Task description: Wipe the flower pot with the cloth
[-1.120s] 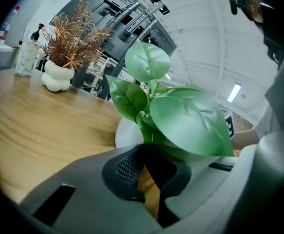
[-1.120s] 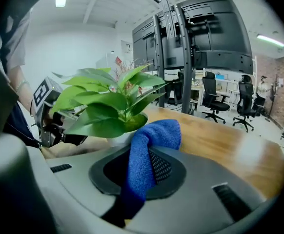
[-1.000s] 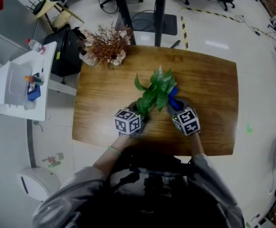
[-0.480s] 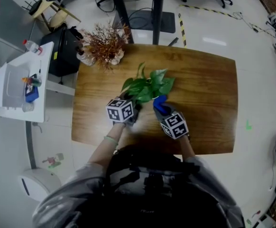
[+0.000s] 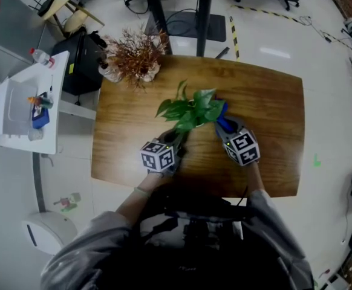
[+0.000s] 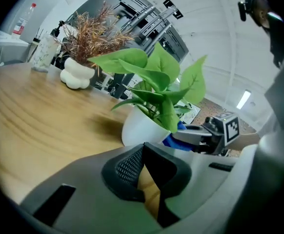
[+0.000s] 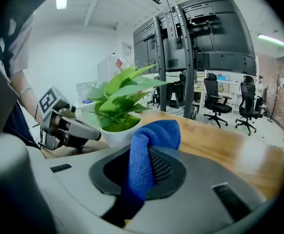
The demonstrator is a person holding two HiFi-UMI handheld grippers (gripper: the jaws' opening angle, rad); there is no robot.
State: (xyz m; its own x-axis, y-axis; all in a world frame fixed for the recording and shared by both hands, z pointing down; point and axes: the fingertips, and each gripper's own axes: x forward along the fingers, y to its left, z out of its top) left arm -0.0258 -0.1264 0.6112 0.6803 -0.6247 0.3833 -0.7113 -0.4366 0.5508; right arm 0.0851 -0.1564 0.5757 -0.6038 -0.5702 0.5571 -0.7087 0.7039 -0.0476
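Observation:
A leafy green plant (image 5: 191, 109) stands mid-table; its white flower pot (image 6: 141, 128) shows in the left gripper view and again as the flower pot (image 7: 117, 133) in the right gripper view. My right gripper (image 5: 225, 125) is at the pot's right side, shut on a blue cloth (image 7: 149, 147) that bulges out between its jaws. That cloth (image 5: 222, 115) lies against the pot under the leaves. My left gripper (image 5: 176, 141) sits just in front of the pot on the left, shut with nothing in it and apart from the pot. In the head view the leaves hide the pot.
A dried brown plant in a lumpy white vase (image 5: 133, 56) stands at the far left corner of the wooden table (image 5: 267, 101). Beside the table's left edge is a white side table (image 5: 25, 107) with small items. Office chairs (image 7: 215, 104) and screens stand beyond.
My right gripper has carried the cloth from the pot's front round to its right side. My left gripper has drawn back a little toward the person.

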